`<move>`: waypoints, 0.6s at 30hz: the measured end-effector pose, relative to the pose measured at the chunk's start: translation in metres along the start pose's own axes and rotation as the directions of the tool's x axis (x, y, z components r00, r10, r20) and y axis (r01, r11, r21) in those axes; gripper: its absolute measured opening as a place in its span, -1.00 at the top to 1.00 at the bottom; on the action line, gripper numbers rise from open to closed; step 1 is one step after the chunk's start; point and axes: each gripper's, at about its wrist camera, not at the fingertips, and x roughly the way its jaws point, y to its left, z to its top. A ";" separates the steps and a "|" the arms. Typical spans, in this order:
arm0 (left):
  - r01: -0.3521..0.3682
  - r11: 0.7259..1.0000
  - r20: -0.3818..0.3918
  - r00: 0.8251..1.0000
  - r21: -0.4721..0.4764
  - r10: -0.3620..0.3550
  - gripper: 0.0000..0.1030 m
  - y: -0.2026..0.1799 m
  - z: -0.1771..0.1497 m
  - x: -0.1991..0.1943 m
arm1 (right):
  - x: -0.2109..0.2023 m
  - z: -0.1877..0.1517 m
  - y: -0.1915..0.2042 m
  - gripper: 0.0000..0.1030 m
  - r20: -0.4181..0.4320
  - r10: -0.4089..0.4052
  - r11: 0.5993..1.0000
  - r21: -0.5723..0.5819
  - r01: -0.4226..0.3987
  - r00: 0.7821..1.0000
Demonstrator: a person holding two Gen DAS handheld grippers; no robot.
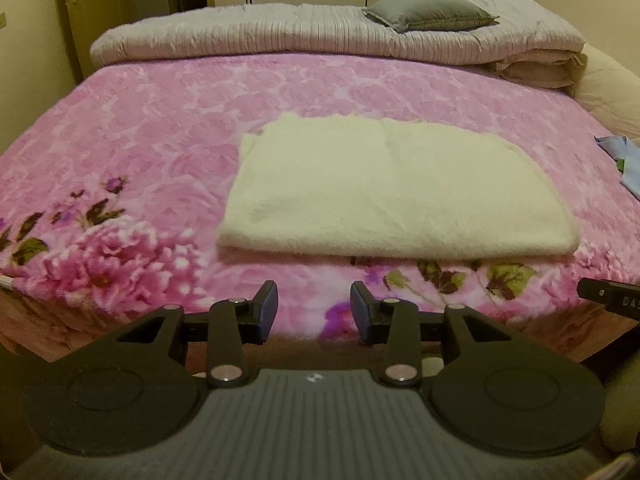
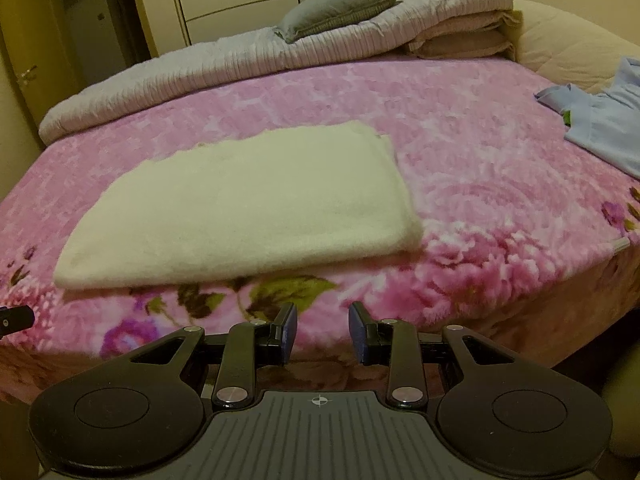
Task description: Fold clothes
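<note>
While the bed (image 1: pixel 168 128) filled most of both views, its pink flower blanket (image 2: pixel 460 152) gave a wide, soft, flat place for folding. At the far end sat a rolled grey quilt (image 1: pixel 280 34) with a small grey pillow (image 1: pixel 430 10) on top, probably pushed back there to leave room.

On the blanket lay the cream cloth (image 1: pixel 384 188), near the front edge of the bed. It was already folded flat into a neat block, with its thick folded edge facing the grippers. It looked done, or ready for 1 more fold.

Off to the right lay a blue shirt (image 2: pixel 604 128), loose and not folded, well apart from the cream cloth. It was likely waiting its turn.

Both grippers hung just in front of the bed edge and touched nothing. On the left gripper (image 1: pixel 314 308) the jaws stood apart with nothing between them. On the right gripper (image 2: pixel 323 330) the jaws stood apart too, and empty.

Some white letters showed on the right gripper's tip at the edge of the left view, too cut off to read.
</note>
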 end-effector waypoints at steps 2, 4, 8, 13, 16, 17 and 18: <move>0.008 1.000 -0.008 1.000 -0.004 -0.008 0.31 0.002 0.002 0.008 | 0.008 0.003 0.002 0.37 -0.014 -0.003 1.000 -0.001 0.003 1.000; 0.017 1.000 -0.016 1.000 -0.010 -0.017 0.31 0.006 0.004 0.017 | 0.017 0.005 0.003 0.37 -0.030 -0.004 1.000 0.000 0.004 1.000; 0.065 0.997 -0.023 0.998 -0.041 -0.066 0.31 0.016 0.011 0.037 | 0.039 0.008 -0.002 0.37 -0.063 0.038 0.997 0.073 -0.034 0.997; 0.142 0.987 -0.013 0.990 -0.074 -0.143 0.32 0.027 0.022 0.062 | 0.080 -0.006 -0.064 0.36 0.000 0.338 0.752 0.601 -0.270 0.941; 0.177 0.982 -0.005 0.984 -0.065 -0.178 0.32 0.026 0.034 0.080 | 0.096 -0.016 -0.089 0.35 0.091 0.362 0.587 0.751 -0.302 0.928; 0.187 0.980 -0.002 0.982 -0.062 -0.188 0.32 0.025 0.038 0.086 | 0.099 -0.017 -0.094 0.34 0.110 0.343 0.569 0.766 -0.299 0.933; 0.195 0.979 -0.001 0.981 -0.059 -0.196 0.32 0.023 0.042 0.092 | 0.102 -0.018 -0.098 0.33 0.129 0.323 0.550 0.781 -0.297 0.938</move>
